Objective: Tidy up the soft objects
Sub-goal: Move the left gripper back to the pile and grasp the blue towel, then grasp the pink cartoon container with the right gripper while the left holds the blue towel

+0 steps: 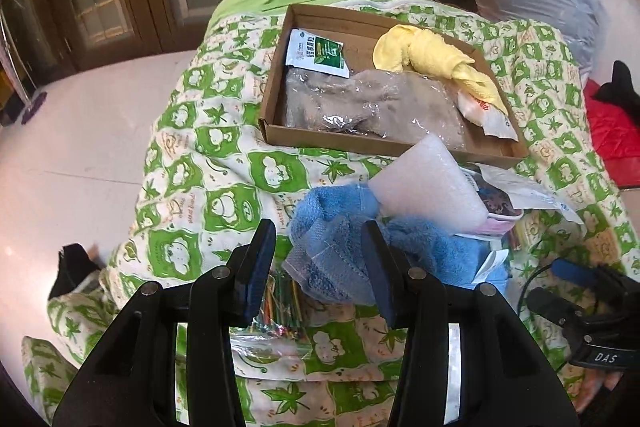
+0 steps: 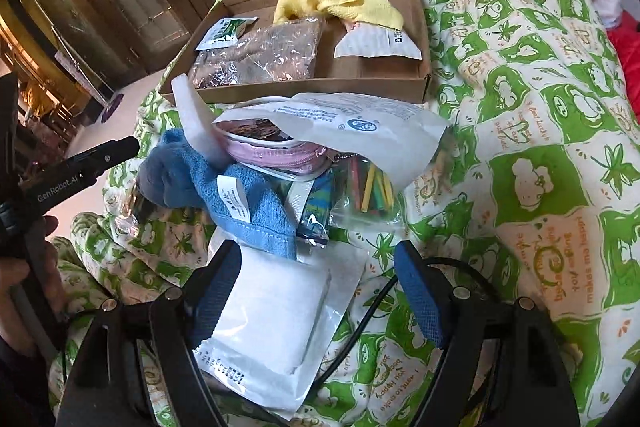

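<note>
Soft white packet (image 2: 276, 315) is lying flat on the quilt (image 2: 520, 131) between the right gripper (image 2: 320, 287)'s spread fingers, its long axis seemingly running back toward the camera, touching neither pad. Ahead, the blue towel (image 1: 340, 243) is sitting between the left gripper (image 1: 316, 259)'s half-spread fingers, grip uncertain, cardboard tray (image 1: 276, 75) beyond.

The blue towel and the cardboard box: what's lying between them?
In the left wrist view, a white foam block sits between the blue towel and the cardboard box.
</note>
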